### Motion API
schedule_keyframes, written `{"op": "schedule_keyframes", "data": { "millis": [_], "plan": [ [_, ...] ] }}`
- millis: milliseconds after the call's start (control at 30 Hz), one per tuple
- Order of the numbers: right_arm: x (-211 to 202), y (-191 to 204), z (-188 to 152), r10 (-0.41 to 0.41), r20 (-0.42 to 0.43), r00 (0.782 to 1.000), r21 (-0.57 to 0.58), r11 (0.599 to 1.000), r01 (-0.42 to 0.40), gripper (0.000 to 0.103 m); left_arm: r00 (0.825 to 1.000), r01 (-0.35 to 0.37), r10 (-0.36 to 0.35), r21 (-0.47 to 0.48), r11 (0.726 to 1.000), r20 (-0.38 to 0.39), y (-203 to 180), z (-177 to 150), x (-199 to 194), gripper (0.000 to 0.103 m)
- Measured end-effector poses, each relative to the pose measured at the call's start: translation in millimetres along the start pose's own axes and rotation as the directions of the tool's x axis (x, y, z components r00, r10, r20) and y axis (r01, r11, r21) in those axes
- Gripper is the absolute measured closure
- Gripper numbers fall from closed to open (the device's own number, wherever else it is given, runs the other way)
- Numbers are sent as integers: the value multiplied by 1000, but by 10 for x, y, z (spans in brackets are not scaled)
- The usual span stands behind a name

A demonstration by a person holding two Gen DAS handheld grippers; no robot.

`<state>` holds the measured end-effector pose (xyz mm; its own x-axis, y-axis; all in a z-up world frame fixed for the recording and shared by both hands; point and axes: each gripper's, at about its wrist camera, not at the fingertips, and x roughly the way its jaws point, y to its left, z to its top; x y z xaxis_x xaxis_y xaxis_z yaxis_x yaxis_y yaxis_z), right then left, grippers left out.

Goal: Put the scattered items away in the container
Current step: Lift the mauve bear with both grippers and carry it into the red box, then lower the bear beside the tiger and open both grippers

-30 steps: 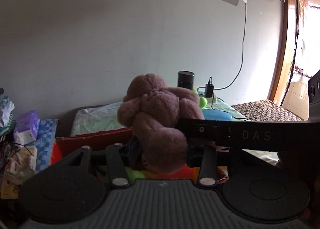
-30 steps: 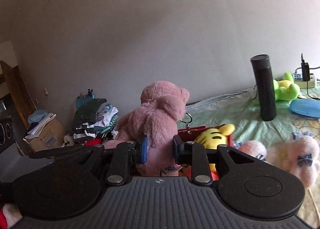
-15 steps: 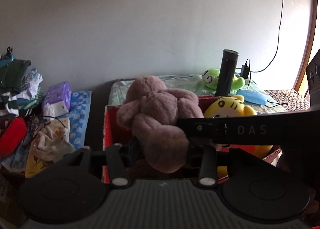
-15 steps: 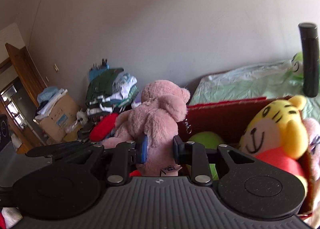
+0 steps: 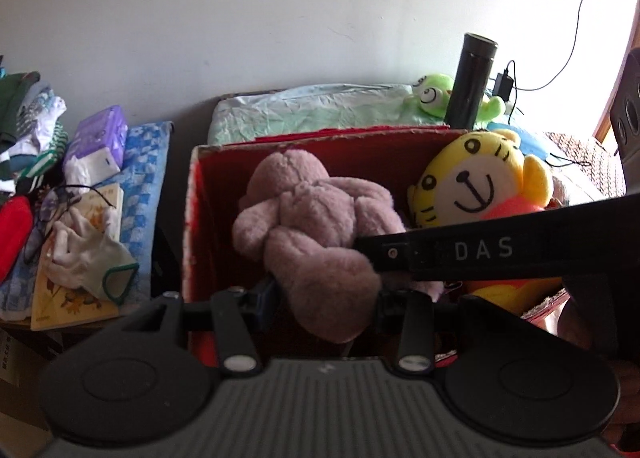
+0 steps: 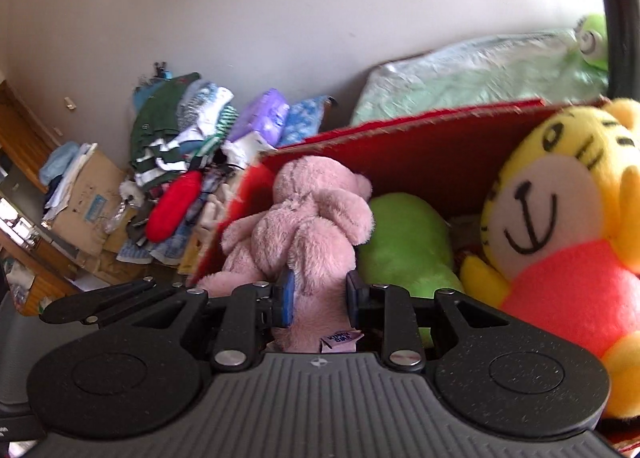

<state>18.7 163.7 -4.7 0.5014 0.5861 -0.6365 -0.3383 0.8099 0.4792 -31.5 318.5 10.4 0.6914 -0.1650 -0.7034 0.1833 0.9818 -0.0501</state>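
Two close fisheye views, each from a camera mounted just behind a handheld gripper, looked forward and downward along its jaws. The left view faced into a red box [image 5: 208, 194] straight ahead of its jaws, with a bed beyond and clutter to the left. The right view faced the same box [image 6: 400, 146] from nearer. Both shared a pink teddy bear [image 5: 312, 226] [image 6: 308, 226] between the jaws and a yellow tiger toy [image 5: 476, 182] [image 6: 560, 218] right of them.

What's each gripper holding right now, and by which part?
Both hold the same pink plush bear. The left gripper pinches a lower limb; the right gripper clamps its lower body near the sewn tag. It hangs over the red box.
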Motion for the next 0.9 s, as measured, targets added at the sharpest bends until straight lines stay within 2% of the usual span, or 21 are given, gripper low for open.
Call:
{"op": "schedule_keyframes", "data": {
  "millis": [133, 233, 400, 500, 600, 733, 900],
  "plan": [
    [-56, -94, 8, -27, 29, 999, 33, 999, 26, 76, 1000, 14, -14, 60, 998, -1, -154, 65, 66, 60],
    [-133, -144, 5, -68, 52, 996, 32, 997, 66, 76, 998, 55, -53, 71, 996, -25, -236, 95, 149, 60],
    [-241, -250, -44, -155, 56, 986, 32, 988, 153, 76, 991, 121, -115, 103, 987, -62, -411, 90, 270, 60],
    [-275, -310, -65, -185, 57, 981, 34, 982, 184, 76, 990, 131, -123, 120, 984, -70, -473, 73, 307, 60],
    [-258, -324, -71, -193, 60, 979, 30, 981, 192, 76, 989, 139, -133, 101, 985, -71, -414, 66, 295, 59],
    [-204, -316, -83, -215, 53, 975, 14, 977, 215, 76, 986, 161, -157, 63, 985, -58, -267, 50, 192, 50],
    [-183, -330, -100, -211, 48, 976, 22, 978, 210, 76, 980, 200, -200, 49, 979, -3, -149, 27, -4, 50]
  ]
}}
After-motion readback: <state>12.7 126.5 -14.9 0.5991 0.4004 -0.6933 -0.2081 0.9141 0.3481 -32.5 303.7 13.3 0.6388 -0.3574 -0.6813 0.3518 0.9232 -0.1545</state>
